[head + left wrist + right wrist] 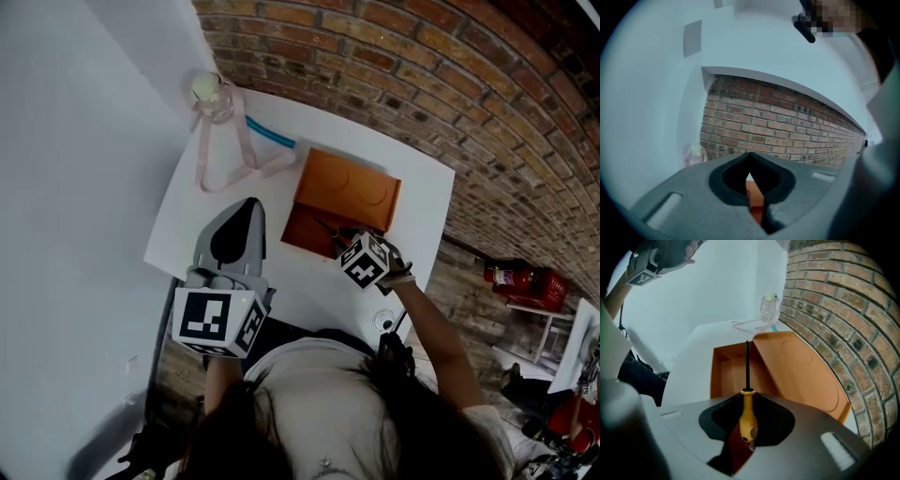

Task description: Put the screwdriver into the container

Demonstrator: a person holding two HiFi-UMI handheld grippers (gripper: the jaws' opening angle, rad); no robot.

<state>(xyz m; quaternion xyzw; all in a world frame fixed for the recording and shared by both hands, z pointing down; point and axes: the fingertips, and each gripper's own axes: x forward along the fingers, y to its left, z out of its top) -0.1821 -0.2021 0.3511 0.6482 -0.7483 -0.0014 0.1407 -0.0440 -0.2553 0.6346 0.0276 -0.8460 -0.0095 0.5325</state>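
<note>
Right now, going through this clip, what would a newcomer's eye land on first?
The open orange container on the white table by the brick wall stands out most, lid tipped back. Next, the right gripper is shut on a yellow-handled screwdriver, its shaft reaching over that container. The left gripper hangs shut and empty to the container's left.

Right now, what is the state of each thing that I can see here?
box: open, lid tilted back.
screwdriver: held by the handle, shaft over the box.
right gripper: shut on screwdriver.
left gripper: shut, empty.
jar: upright, capped.
</note>
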